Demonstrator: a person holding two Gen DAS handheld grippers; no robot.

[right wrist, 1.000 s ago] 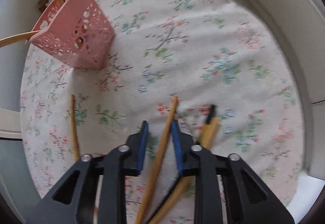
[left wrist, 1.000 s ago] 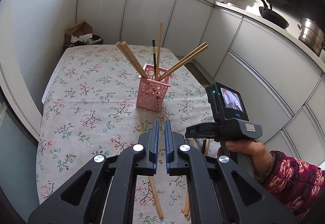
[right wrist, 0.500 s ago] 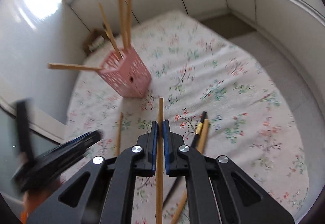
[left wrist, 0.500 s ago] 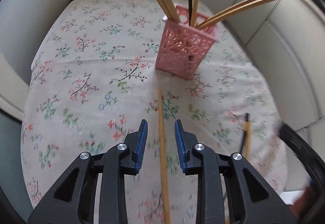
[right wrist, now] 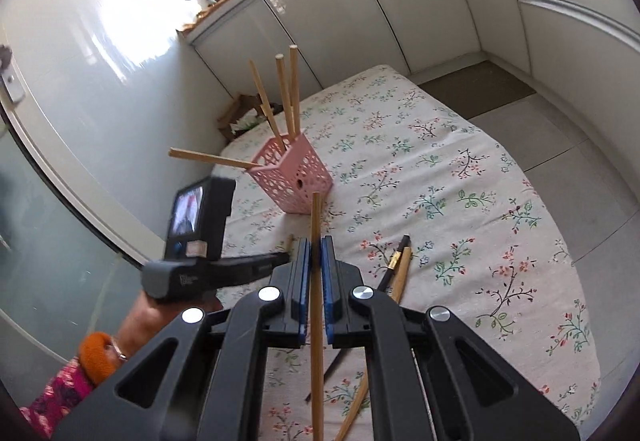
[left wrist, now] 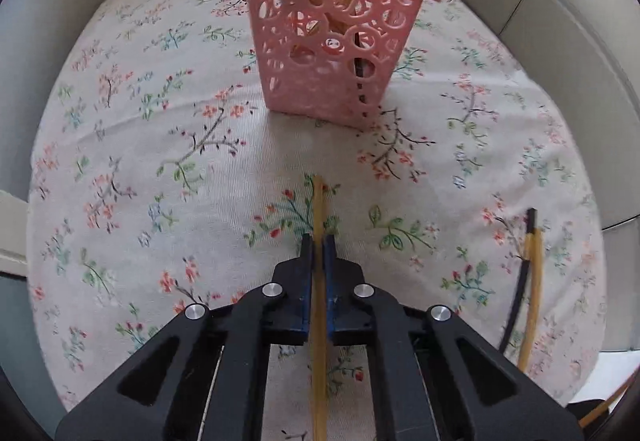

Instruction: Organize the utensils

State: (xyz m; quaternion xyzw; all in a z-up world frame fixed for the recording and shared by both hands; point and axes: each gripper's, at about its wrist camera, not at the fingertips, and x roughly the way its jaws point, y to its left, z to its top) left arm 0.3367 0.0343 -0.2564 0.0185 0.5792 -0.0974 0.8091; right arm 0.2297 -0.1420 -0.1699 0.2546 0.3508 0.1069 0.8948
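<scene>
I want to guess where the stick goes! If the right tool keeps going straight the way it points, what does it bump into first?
Probably the pink basket. The right tool, shut on a chopstick, points toward it, and the stick's tip would likely arrive first. It might pass just beside it; depth is hard to judge.

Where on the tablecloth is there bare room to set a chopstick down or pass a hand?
Free: the cloth left of the pink basket out to the tablecloth edge, and the far stretch right of the basket toward the cabinets. Crowded: the near right, where a black and a wooden chopstick lie together, and ahead of the left gripper.
</scene>
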